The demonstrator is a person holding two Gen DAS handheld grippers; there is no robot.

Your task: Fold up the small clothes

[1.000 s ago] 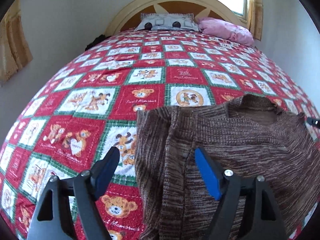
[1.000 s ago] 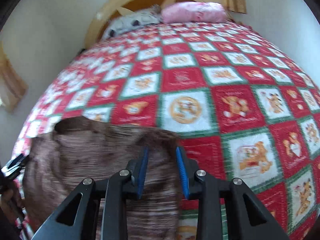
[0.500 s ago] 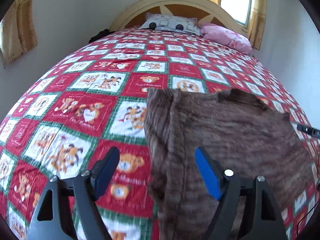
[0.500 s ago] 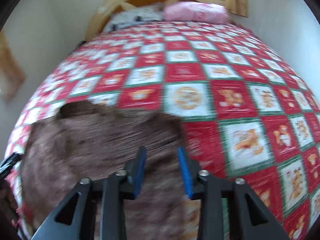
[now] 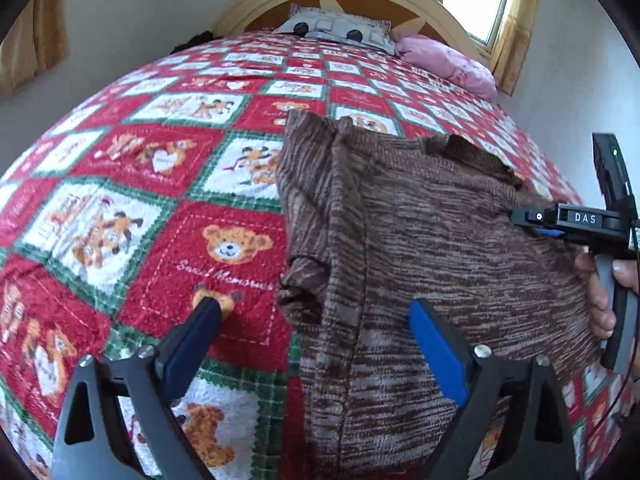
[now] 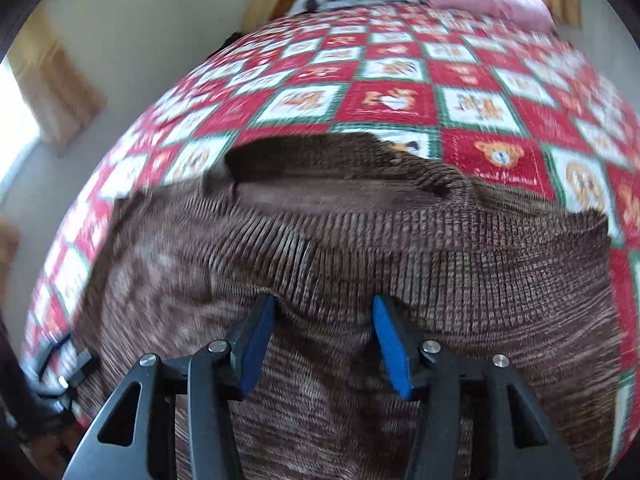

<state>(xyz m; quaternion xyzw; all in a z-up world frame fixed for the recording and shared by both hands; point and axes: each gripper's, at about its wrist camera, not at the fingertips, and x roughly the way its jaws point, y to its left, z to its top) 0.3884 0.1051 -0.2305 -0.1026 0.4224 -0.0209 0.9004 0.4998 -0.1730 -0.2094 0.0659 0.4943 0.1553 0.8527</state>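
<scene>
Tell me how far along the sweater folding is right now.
Early. Done: the brown sweater lies on the bear quilt, its left sleeve already folded in. In hand: nothing; the left tool and right tool have just been opening and hover open over the knit. Left: the other side and the final fold.

A brown-and-cream marled knit sweater [image 5: 420, 248] lies on a red, white and green checked quilt [image 5: 160, 184] printed with orange teddy bears. One pillow [image 5: 452, 66] is pink, another pillow [image 5: 336, 30] grey-white with black dots.
</scene>
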